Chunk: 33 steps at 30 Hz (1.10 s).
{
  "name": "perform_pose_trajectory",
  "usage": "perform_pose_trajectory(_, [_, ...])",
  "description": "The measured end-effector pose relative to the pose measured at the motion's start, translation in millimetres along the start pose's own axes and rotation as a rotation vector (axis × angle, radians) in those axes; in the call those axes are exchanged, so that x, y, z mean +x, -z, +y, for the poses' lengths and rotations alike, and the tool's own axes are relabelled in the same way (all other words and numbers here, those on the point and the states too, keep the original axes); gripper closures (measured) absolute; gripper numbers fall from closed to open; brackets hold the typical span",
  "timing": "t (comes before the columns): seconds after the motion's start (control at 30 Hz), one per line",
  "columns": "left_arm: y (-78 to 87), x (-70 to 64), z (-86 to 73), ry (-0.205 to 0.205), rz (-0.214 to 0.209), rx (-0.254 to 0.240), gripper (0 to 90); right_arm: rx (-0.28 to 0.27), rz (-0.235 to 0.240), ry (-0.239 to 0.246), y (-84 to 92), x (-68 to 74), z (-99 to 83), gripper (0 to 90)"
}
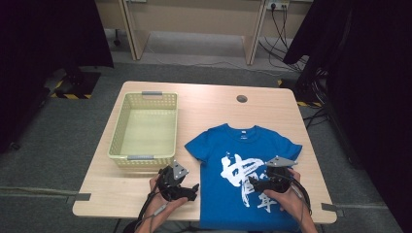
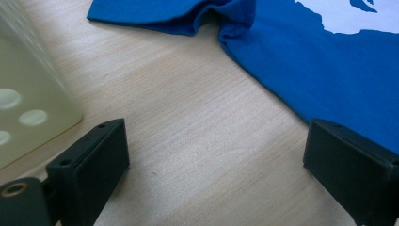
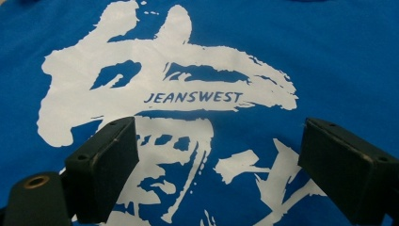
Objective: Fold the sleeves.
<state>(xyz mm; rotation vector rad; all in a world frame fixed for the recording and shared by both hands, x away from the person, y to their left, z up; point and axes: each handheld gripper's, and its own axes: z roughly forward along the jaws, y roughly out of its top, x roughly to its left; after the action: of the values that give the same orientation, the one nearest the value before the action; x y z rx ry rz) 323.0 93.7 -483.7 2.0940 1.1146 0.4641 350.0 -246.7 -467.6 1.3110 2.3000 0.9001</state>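
— while both hands rested at the near edge, where did the blue cotton t-shirt with white brush print (image 1: 243, 165) lie?
— flat on the pale wooden table (image 1: 204, 104), beside the cream plastic basket (image 1: 145, 127).
— and the grippers?
— left gripper (image 1: 187, 190) gaped wide over bare wood by the shirt's edge; right gripper (image 1: 257, 182) stood wide above the print, holding nothing.
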Motion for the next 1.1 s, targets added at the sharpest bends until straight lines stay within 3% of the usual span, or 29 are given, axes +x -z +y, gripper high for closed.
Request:
perform_pose_trajectory(0.4, [-1.1,-3.2,3.6,0.048,-0.054,-0.022,8.0,0.022,-0.003,0.001,0.7,-3.3,-6.4,12.6])
perform_pose_trajectory(0.8, [-4.0,-11.9,17.3,0.064,-0.060,-0.049,8.8,0.010,-0.010,0.005,1.5,-2.7,-9.6,12.4])
perform_pose_trajectory(0.93, [-10.9,-18.1,28.7,0.044,-0.060,-0.056,10.4,0.007,-0.008,0.006,1.8,-2.8,-10.3,12.4])
perform_pose_trajectory(1.0, [-14.1,-21.3,36.7,-0.015,-0.003,-0.067,12.3,0.007,-0.007,0.006,1.8,-2.9,-10.3,12.5])
perform_pose_trajectory(1.03, [-16.2,-22.4,41.1,-0.025,0.006,-0.076,13.3,0.008,-0.007,0.007,1.9,-3.0,-10.3,12.4])
perform_pose_trajectory(1.1, [-21.2,-21.5,50.3,0.008,-0.016,-0.084,14.3,0.008,-0.006,0.007,1.9,-3.0,-10.3,12.4])
